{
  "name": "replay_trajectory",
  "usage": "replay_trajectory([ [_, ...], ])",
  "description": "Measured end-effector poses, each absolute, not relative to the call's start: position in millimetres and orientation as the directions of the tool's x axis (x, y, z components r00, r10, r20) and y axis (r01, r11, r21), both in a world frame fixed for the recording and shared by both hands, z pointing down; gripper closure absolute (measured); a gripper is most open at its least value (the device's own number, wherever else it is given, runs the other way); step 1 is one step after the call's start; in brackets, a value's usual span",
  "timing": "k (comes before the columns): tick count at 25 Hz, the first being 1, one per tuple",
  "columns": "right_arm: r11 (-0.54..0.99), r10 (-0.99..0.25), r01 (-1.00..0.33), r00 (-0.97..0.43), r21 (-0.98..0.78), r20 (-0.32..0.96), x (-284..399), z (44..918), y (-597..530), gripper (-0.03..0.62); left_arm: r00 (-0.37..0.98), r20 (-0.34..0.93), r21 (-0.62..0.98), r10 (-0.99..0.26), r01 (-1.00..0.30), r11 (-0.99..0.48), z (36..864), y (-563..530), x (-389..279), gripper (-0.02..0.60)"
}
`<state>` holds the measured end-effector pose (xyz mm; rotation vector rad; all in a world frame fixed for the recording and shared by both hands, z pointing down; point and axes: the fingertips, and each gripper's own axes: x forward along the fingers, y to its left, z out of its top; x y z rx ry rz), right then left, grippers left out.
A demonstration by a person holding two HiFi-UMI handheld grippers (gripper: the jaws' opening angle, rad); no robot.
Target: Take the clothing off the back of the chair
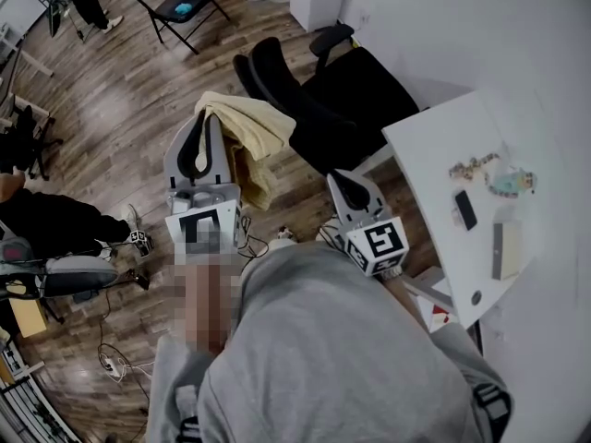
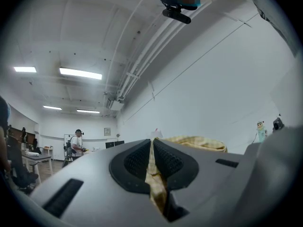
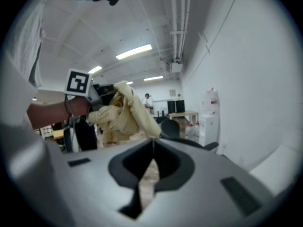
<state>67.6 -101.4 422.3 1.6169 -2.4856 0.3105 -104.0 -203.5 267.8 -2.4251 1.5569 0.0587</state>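
A pale yellow garment (image 1: 242, 125) hangs bunched from my left gripper (image 1: 205, 114), clear of the black office chair (image 1: 319, 109) to its right. In the left gripper view the left gripper (image 2: 152, 144) is shut on a fold of the garment (image 2: 155, 176), and more cloth (image 2: 199, 143) lies beyond the tips. My right gripper (image 1: 337, 175) sits near the chair seat's front edge, apart from the cloth. In the right gripper view the right gripper (image 3: 153, 143) has its tips together with nothing between them; the garment (image 3: 124, 112) and the chair (image 3: 173, 126) show ahead.
A white table (image 1: 434, 155) at the right carries a phone (image 1: 465, 209) and small items. A black folding chair (image 1: 180, 7) stands at the back. A seated person (image 1: 51, 221) is at the left. Cables (image 1: 115, 363) lie on the wood floor.
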Motion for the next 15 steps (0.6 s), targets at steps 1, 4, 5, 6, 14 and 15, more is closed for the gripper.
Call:
replay_trajectory([
  [1,0.398,-0.88,-0.913,-0.406,-0.086,0.245,67,422,-102,0.56,0.419,-0.173,-0.193,-0.891,-0.902,-0.386,267,-203,-107,0.535],
  [4,0.408,-0.875,-0.909,-0.417,-0.09,0.245,64,421,-104,0.56,0.398,-0.176,-0.191,-0.9,-0.911,-0.365,266,-201,-116,0.535],
  [5,0.412,-0.873,-0.907,-0.421,-0.09,0.244,63,421,-104,0.56,0.393,-0.176,-0.191,-0.903,-0.913,-0.36,266,-200,-118,0.535],
  [6,0.417,-0.871,-0.905,-0.425,-0.09,0.244,63,420,-105,0.56,0.388,-0.176,-0.193,-0.905,-0.915,-0.355,265,-199,-120,0.535],
  [14,0.467,-0.846,-0.88,-0.473,-0.087,0.247,50,418,-108,0.559,0.348,-0.189,-0.202,-0.918,-0.929,-0.311,255,-192,-137,0.535],
  [15,0.473,-0.842,-0.877,-0.479,-0.088,0.248,49,419,-108,0.56,0.343,-0.193,-0.206,-0.919,-0.93,-0.304,254,-190,-139,0.535],
])
